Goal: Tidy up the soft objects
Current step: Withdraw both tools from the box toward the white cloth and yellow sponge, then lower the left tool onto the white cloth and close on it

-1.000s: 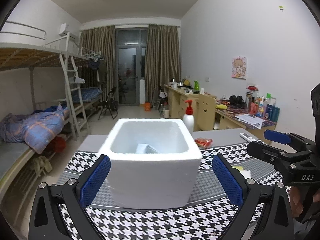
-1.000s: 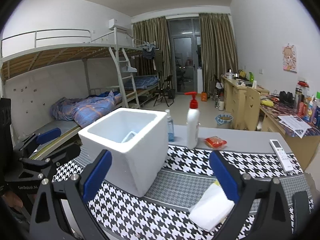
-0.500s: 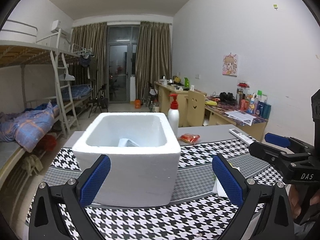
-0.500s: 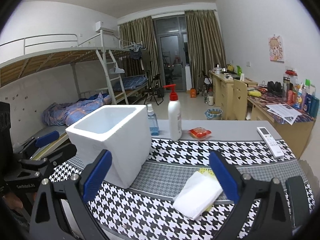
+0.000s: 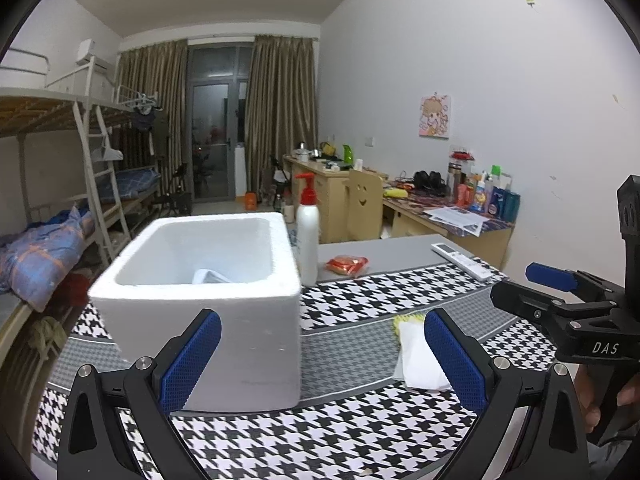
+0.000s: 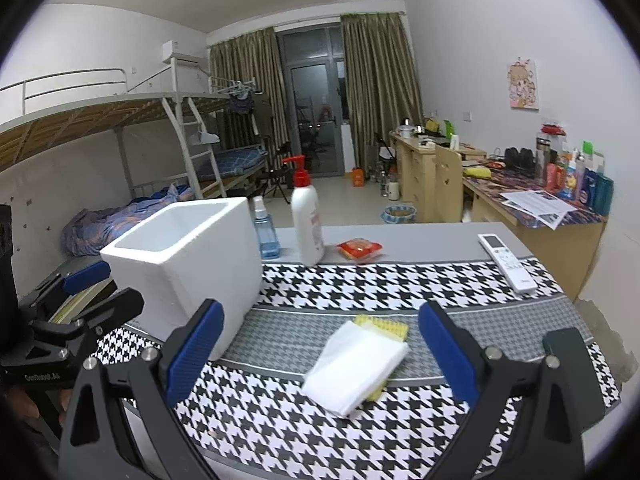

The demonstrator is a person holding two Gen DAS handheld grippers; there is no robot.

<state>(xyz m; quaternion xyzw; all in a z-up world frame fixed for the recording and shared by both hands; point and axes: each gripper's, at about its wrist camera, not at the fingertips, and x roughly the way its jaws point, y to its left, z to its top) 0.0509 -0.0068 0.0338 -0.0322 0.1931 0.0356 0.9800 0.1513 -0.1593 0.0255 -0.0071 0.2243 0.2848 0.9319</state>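
Observation:
A white foam box (image 5: 200, 304) stands on the houndstooth cloth, also in the right wrist view (image 6: 188, 264); a pale folded item (image 5: 208, 277) lies inside it. A folded white cloth (image 6: 354, 364) lies on a yellow sponge cloth (image 6: 384, 326) to the box's right; the cloth also shows in the left wrist view (image 5: 418, 356). My left gripper (image 5: 322, 354) is open and empty in front of the box. My right gripper (image 6: 320, 352) is open and empty, just short of the white cloth.
A white pump bottle (image 6: 306, 222), a blue spray bottle (image 6: 266, 228), a red packet (image 6: 359, 249) and a white remote (image 6: 507, 262) sit at the table's far side. Bunk beds stand left, desks right.
Both grippers have swung to the right. The box has shifted left in both views and the white cloth has come toward the middle of the right wrist view.

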